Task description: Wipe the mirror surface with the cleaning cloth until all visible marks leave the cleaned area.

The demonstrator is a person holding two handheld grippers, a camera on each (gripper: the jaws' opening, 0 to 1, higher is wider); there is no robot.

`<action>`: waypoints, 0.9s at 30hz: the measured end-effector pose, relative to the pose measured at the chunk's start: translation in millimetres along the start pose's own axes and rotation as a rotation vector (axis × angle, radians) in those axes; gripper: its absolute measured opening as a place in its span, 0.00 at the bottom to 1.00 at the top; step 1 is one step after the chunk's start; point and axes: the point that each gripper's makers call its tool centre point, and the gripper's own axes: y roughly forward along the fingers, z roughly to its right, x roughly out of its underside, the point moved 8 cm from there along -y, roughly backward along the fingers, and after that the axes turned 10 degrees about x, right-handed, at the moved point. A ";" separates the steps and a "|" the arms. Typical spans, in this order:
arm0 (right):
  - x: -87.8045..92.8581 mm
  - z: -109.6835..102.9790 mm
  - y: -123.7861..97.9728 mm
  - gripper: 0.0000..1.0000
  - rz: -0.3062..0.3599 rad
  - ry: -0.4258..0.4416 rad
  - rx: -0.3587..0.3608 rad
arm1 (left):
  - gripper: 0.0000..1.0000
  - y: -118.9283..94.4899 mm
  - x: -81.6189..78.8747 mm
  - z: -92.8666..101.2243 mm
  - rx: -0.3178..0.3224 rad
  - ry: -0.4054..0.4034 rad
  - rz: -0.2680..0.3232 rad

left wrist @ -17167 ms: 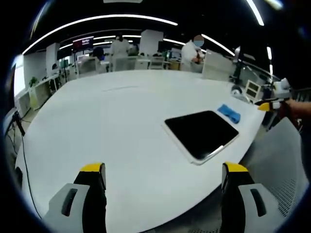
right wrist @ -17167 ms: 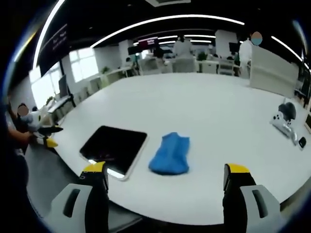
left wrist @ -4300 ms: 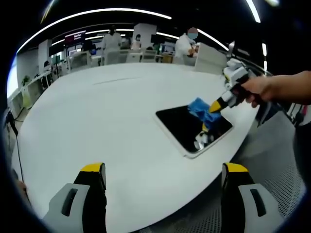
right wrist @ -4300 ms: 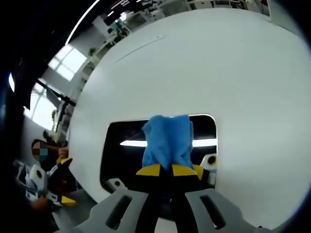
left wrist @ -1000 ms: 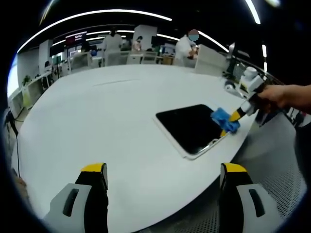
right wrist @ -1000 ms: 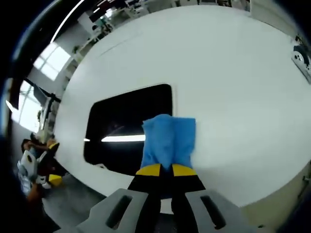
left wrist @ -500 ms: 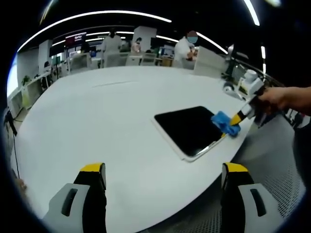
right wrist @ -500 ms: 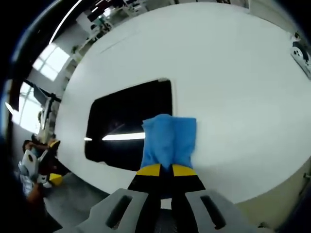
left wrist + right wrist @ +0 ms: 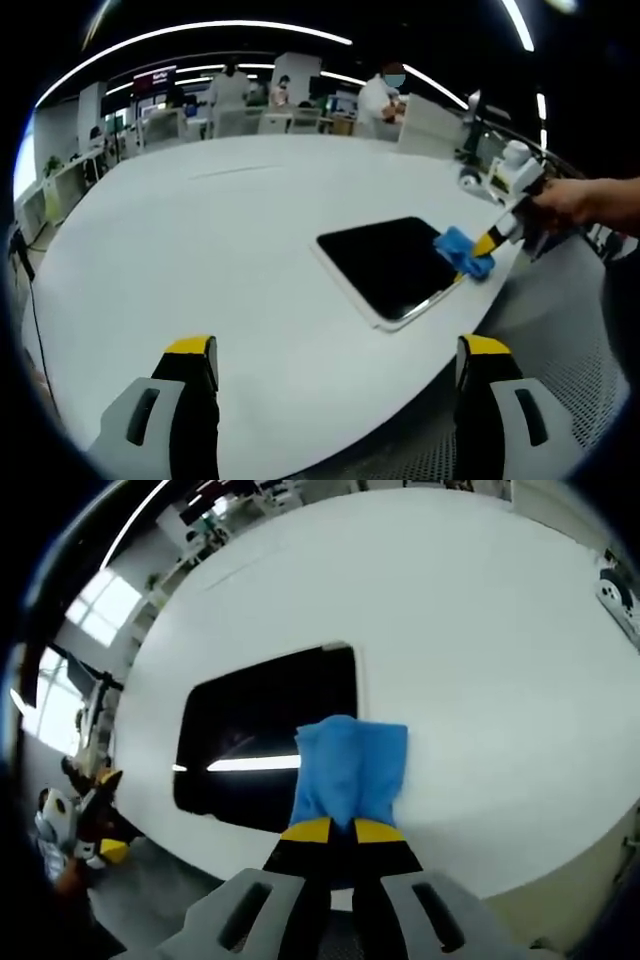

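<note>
A dark rectangular mirror (image 9: 395, 264) (image 9: 262, 732) with a white rim lies flat near the edge of the big white table (image 9: 220, 250). My right gripper (image 9: 338, 830) is shut on a blue cleaning cloth (image 9: 350, 770), which rests over the mirror's right edge and partly on the table. In the left gripper view the same cloth (image 9: 462, 250) sits at the mirror's far right side, held by the right gripper (image 9: 490, 240) in a person's hand (image 9: 568, 200). My left gripper (image 9: 335, 350) hangs open over the table's near edge, well short of the mirror.
White and dark devices (image 9: 478, 178) (image 9: 620, 595) lie on the table beyond the mirror. People and desks (image 9: 300, 100) stand at the far side of the room. A grey mesh chair (image 9: 560, 330) sits off the table's right edge.
The cloth in my right gripper has barely shifted along the mirror's right edge over the last second. The left gripper has stayed put and open.
</note>
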 end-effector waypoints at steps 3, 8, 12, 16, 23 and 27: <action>0.4 -3.6 0.9 0.00 -0.001 -0.007 -0.004 | 0.99 0.4 0.0 0.2 0.001 0.002 0.000; 2.6 -10.4 1.0 0.00 -0.013 0.002 -0.014 | 0.99 0.7 -0.4 0.8 0.002 0.008 -0.003; 2.4 -11.1 0.8 0.00 -0.017 0.017 -0.013 | 0.99 0.3 -0.5 -0.1 -0.009 0.009 0.001; 2.4 -12.2 0.8 0.00 -0.020 0.026 -0.015 | 0.99 0.3 -0.8 -0.1 -0.010 0.006 0.005; 0.8 -14.6 2.0 0.00 -0.020 0.021 -0.003 | 0.99 2.2 -2.9 2.4 0.001 0.027 0.009; -1.0 -15.5 4.5 0.00 -0.026 0.014 0.002 | 0.99 1.5 -4.0 2.0 -0.008 0.015 0.022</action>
